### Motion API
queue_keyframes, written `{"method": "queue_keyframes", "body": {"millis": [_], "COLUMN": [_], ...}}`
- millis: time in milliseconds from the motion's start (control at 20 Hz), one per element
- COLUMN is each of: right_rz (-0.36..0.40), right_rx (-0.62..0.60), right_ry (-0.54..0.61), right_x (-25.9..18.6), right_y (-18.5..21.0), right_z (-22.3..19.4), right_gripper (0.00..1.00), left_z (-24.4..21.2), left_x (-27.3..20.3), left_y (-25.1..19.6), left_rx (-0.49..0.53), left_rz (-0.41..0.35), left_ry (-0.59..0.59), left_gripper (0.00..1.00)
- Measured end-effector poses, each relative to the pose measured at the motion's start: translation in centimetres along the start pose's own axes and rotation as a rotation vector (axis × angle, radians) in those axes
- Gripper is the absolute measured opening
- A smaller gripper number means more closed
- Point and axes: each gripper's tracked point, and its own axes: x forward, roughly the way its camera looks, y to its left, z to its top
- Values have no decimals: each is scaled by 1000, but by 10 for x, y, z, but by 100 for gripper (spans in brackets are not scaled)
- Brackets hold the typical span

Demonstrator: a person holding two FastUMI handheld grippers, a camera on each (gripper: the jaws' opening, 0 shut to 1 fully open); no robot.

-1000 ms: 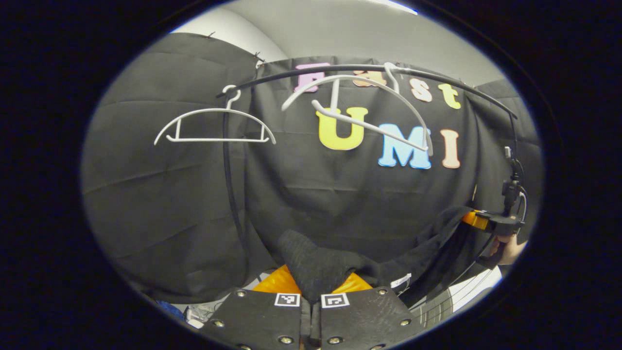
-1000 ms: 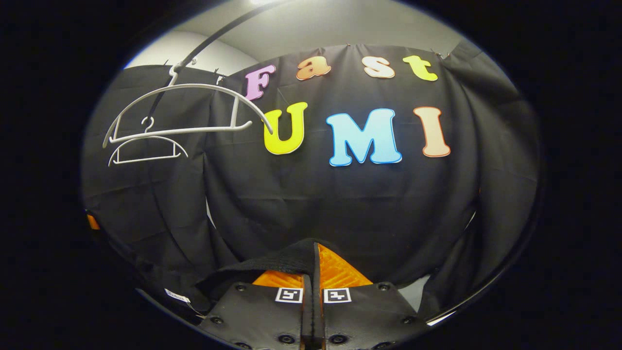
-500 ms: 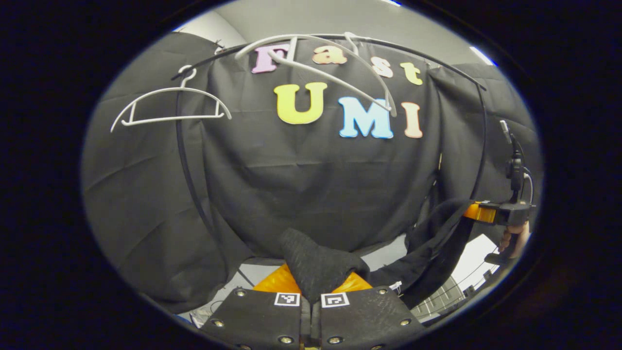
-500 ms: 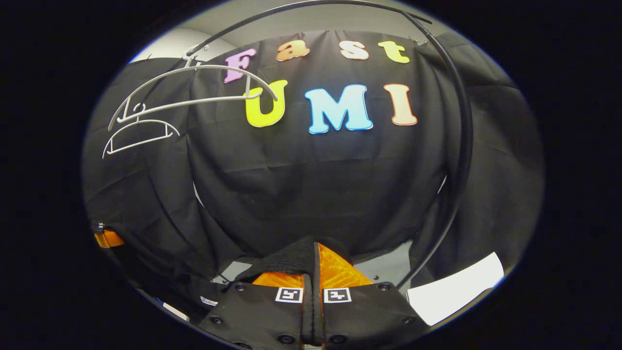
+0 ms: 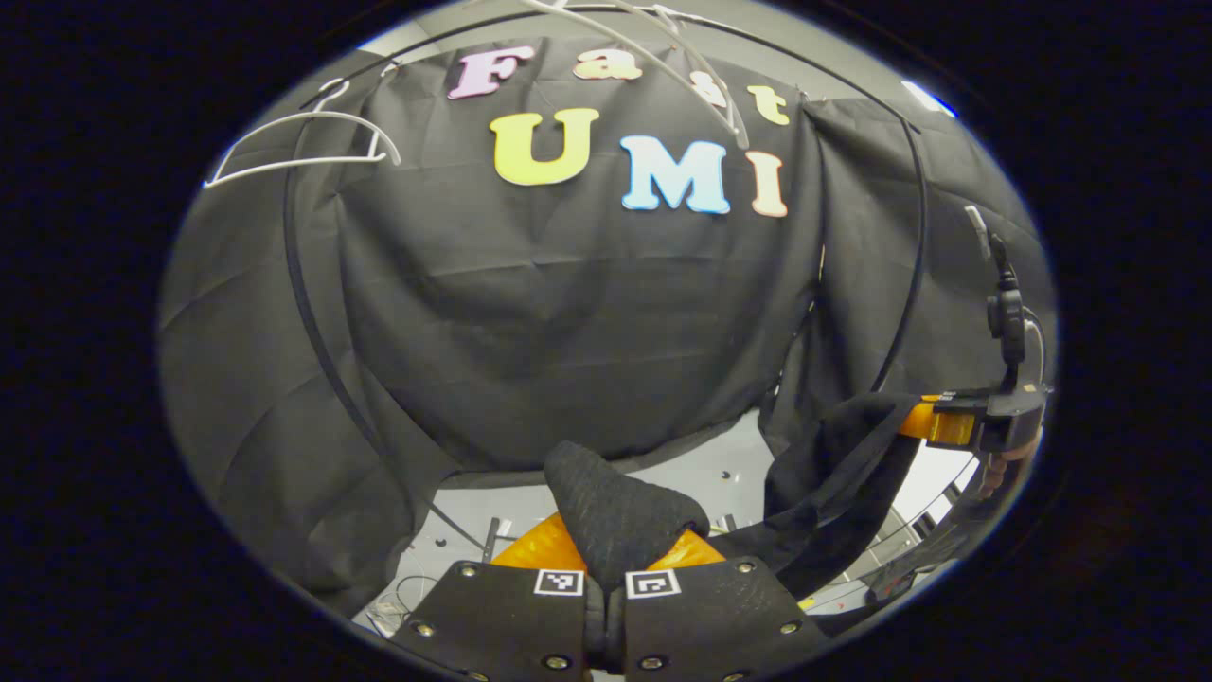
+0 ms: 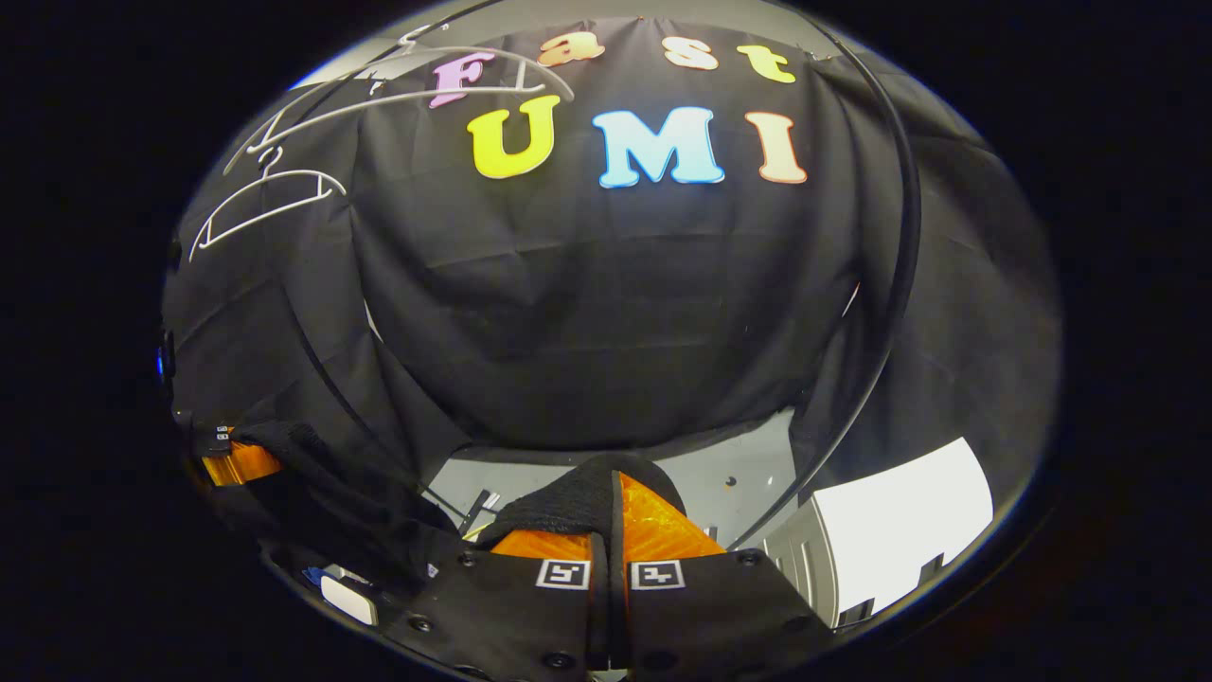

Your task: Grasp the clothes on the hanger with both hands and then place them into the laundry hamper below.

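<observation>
The black garment [image 5: 615,507] is off the hangers and stretched between both grippers. My left gripper [image 5: 614,554] is shut on a thick fold of it at the bottom of the left gripper view. From there the cloth sags to the right [image 5: 833,474] toward my right gripper [image 5: 933,421], held by a hand [image 5: 994,469]. In the right gripper view my right gripper [image 6: 611,535] is shut on the garment's ribbed edge [image 6: 563,502], and the left gripper [image 6: 237,464] shows at the far left. I cannot make out the hamper for certain.
Two bare white hangers [image 5: 303,156] [image 5: 682,57] hang on the black rack rail [image 5: 312,313] high above. Grey floor [image 5: 701,474] with small loose parts lies below. A pale ribbed panel [image 6: 805,568] and a bright white surface [image 6: 900,516] sit at the lower right.
Both grippers have come down with the garment and tilted toward the floor. The hangers and rail have risen to the top of both views, and the grey floor has come into sight.
</observation>
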Motion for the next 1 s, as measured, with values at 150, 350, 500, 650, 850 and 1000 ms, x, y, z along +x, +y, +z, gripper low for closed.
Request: {"method": "queue_keyframes", "body": {"millis": [150, 350, 500, 650, 850, 1000], "right_rz": [35, 45, 25, 9, -1, -6], "right_rx": [-26, -32, 29, 55, 67, 94], "right_ry": [76, 151, 196, 221, 236, 260], "right_x": [19, 26, 32, 37, 36, 38], "right_y": [20, 25, 21, 13, 4, 2], "right_z": [-19, -57, -71, -77, -82, -87], "right_gripper": [2, 2, 0, 2, 0, 4], "left_z": [-25, -56, -73, -87, -93, -100], "left_x": [18, 48, 63, 65, 67, 68], "left_y": [-4, 4, 5, 5, 4, -1], "left_rx": [-15, -36, -53, -58, -73, -85], "left_rz": [-24, -8, 13, 20, 27, 33], "left_ry": [41, 108, 128, 147, 156, 177], "left_gripper": [1, 1, 2, 2, 3, 2]}}
